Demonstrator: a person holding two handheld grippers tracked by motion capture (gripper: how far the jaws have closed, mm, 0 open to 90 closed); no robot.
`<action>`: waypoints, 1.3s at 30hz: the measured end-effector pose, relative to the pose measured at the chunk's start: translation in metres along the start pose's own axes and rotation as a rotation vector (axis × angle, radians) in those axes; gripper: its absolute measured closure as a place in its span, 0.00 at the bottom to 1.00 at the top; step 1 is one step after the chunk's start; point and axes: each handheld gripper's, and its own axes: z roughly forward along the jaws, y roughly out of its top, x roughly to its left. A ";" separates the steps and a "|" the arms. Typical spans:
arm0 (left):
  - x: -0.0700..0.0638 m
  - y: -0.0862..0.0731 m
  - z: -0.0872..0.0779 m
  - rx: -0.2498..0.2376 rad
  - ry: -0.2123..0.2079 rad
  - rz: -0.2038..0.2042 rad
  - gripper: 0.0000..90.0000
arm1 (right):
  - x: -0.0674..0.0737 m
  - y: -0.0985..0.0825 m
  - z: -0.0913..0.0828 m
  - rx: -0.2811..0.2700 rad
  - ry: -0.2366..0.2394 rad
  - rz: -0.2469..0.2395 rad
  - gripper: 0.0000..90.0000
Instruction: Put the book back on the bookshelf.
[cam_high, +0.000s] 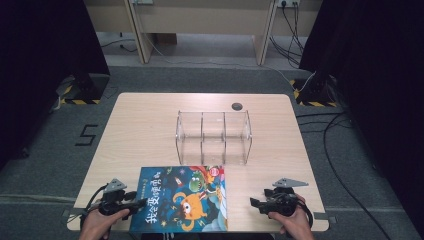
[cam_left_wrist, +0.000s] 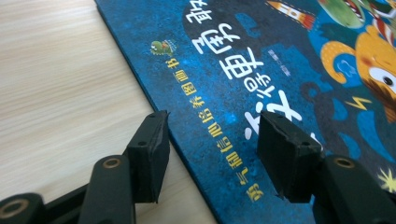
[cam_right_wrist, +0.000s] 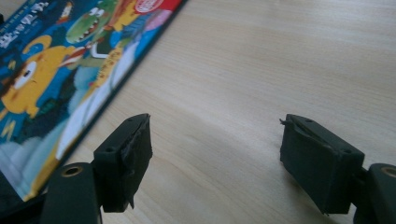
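Observation:
A children's picture book (cam_high: 182, 200) with a blue cover and an orange cartoon creature lies flat at the table's near edge. My left gripper (cam_high: 139, 203) sits at the book's left edge, held by a hand. In the left gripper view its jaws (cam_left_wrist: 212, 126) stand apart across that edge, one pad (cam_left_wrist: 149, 154) over bare wood and the other over the cover (cam_left_wrist: 280, 60), with neither pressing on it. To the right of the book my right gripper (cam_high: 256, 203) is open. Its jaws (cam_right_wrist: 215, 126) have only bare wood between them, and the book (cam_right_wrist: 56, 60) lies off to their left.
A clear acrylic organizer (cam_high: 213, 137) with three compartments stands mid-table, just beyond the book. A small black round disc (cam_high: 236, 106) sits near the far edge of the wooden table (cam_high: 145, 130). Cables run over the floor at the right.

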 end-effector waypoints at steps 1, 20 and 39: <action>-0.003 0.001 0.002 0.002 -0.006 0.007 0.50 | -0.001 0.000 0.001 0.000 0.011 0.011 0.28; -0.055 0.018 0.032 0.050 -0.168 0.067 0.52 | -0.011 -0.001 -0.003 -0.023 0.020 0.080 0.31; -0.076 0.026 0.049 0.068 -0.274 0.061 0.54 | -0.023 -0.003 -0.003 -0.083 0.102 0.250 0.35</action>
